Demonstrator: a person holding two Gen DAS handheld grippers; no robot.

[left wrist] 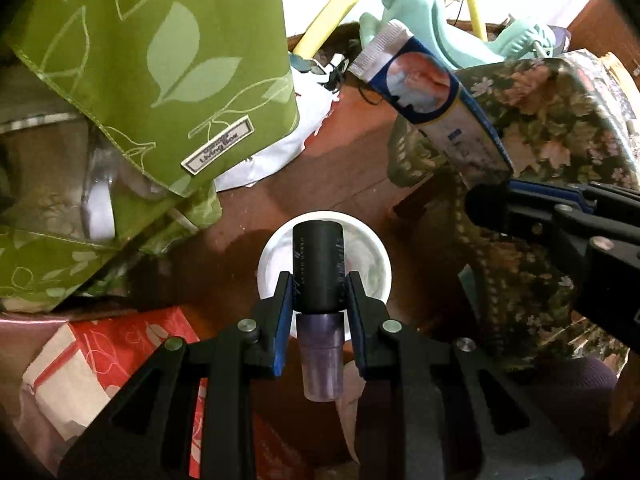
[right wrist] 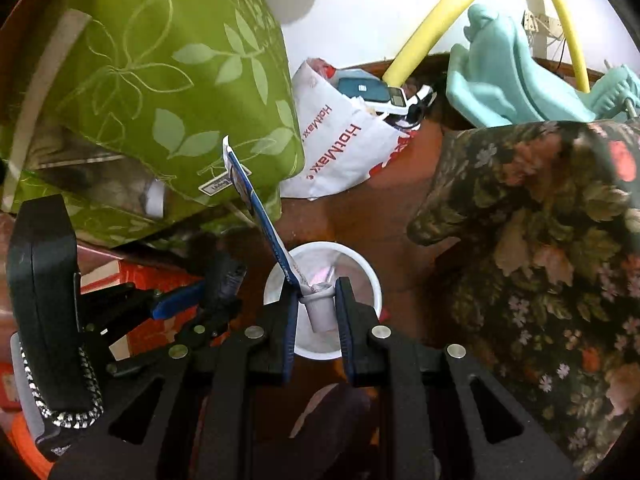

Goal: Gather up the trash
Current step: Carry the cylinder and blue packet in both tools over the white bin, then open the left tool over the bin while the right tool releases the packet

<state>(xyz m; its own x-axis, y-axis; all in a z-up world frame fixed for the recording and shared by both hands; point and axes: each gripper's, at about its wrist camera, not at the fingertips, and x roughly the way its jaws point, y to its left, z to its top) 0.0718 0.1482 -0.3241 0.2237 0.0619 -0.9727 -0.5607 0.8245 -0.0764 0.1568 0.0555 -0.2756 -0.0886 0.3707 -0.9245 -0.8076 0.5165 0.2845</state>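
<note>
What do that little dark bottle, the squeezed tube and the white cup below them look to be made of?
Little dark bottle: likely glass body under a matte black plastic cap; the purple part looks translucent. Squeezed tube: thin printed plastic or foil laminate, flattened and crimped at its end. White cup: smooth and slightly glossy, plastic or coated paper; I can't tell which.

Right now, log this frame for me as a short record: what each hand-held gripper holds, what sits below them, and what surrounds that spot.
left hand-held gripper: shut on a nail polish bottle, black cap pointing away
right hand-held gripper: shut on a toothpaste tube, gripped at its white cap end
below both: white cup on the brown table
surroundings: green leaf-print bag, floral fabric, red tissue box, white HotMax bag
</note>
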